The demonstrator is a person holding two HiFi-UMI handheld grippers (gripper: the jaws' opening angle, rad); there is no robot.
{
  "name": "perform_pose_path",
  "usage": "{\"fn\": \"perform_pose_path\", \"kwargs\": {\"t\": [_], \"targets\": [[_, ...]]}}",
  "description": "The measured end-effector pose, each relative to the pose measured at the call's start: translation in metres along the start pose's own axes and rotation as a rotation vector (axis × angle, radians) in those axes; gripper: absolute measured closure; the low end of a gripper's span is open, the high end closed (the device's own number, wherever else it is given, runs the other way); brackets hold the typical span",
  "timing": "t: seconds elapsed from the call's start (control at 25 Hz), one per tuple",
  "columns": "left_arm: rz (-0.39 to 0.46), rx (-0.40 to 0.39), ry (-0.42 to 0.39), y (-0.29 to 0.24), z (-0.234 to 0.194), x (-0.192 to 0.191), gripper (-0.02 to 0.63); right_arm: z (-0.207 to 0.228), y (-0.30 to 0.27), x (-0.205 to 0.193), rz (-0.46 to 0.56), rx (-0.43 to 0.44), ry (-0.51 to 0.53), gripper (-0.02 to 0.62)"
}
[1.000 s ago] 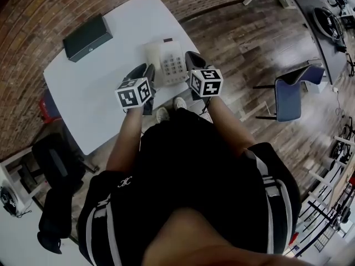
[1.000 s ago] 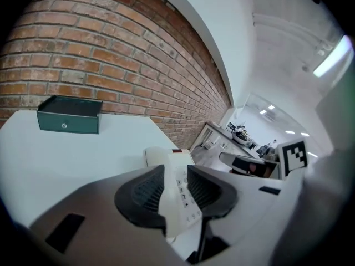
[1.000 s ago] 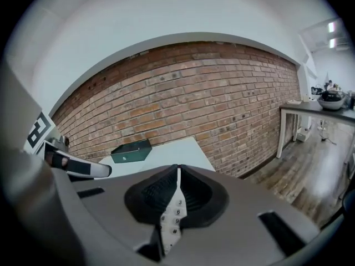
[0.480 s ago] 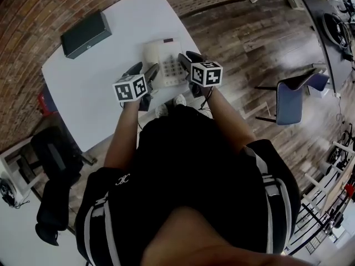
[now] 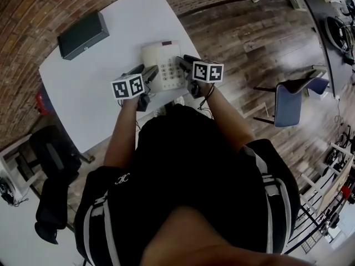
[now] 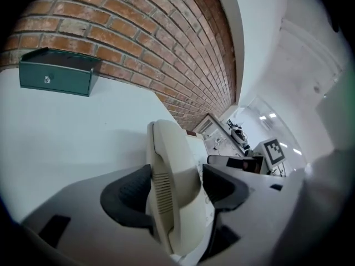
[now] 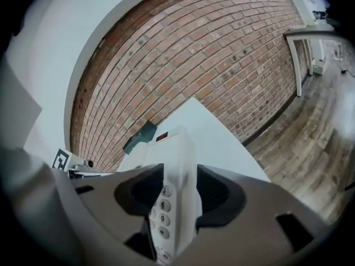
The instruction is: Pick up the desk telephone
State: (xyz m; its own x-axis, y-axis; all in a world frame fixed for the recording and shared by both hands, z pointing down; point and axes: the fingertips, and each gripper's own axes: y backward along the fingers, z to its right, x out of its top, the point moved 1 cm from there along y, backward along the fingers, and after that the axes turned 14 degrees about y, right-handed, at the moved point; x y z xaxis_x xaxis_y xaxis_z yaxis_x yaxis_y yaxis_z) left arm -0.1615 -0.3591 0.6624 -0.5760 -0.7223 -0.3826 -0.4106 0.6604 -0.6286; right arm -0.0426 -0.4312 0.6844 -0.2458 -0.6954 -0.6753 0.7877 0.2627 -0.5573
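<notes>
Both down-tilted: left gripper, right gripper, just-opened jaws astride telephone.

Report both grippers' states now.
Left gripper: just opened, straddling the handset of the cream plastic desk telephone, not clamped.
Right gripper: just opened, straddling the telephone's keypad side, not clamped.

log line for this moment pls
left gripper: just opened, handset between jaws | right gripper: just opened, keypad edge between jaws | desk telephone: on table
</notes>
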Motion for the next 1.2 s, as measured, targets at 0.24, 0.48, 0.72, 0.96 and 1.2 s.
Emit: {"fn": "perform_pose_path", "kwargs": {"t": [0.24,0.48,0.72,0.96,1.2], "targets": [[-0.045,-0.071,0.093,-0.008,-0.005,-0.003,0.318,0.000,-0.009,0.001,-0.006,0.042,-0.041,0.440],[-0.043,-0.102,0.144,-0.009,-0.008,-0.003,0.310,0.000,-0.010,0.001,-0.014,0.046,-0.052,0.446],[-0.032,-0.093,0.168,-0.006,-0.007,-0.002,0.322,-0.002,-0.006,0.001,-0.018,0.014,-0.070,0.459],[-0.020,-0.092,0.119,0.004,0.005,-0.003,0.324,-0.010,0.007,0.007,-0.001,-0.001,-0.053,0.462],[0.051,-0.090,0.024,0.025,0.030,0.011,0.324,-0.025,0.026,0.029,0.074,-0.011,-0.022,0.462]]}}
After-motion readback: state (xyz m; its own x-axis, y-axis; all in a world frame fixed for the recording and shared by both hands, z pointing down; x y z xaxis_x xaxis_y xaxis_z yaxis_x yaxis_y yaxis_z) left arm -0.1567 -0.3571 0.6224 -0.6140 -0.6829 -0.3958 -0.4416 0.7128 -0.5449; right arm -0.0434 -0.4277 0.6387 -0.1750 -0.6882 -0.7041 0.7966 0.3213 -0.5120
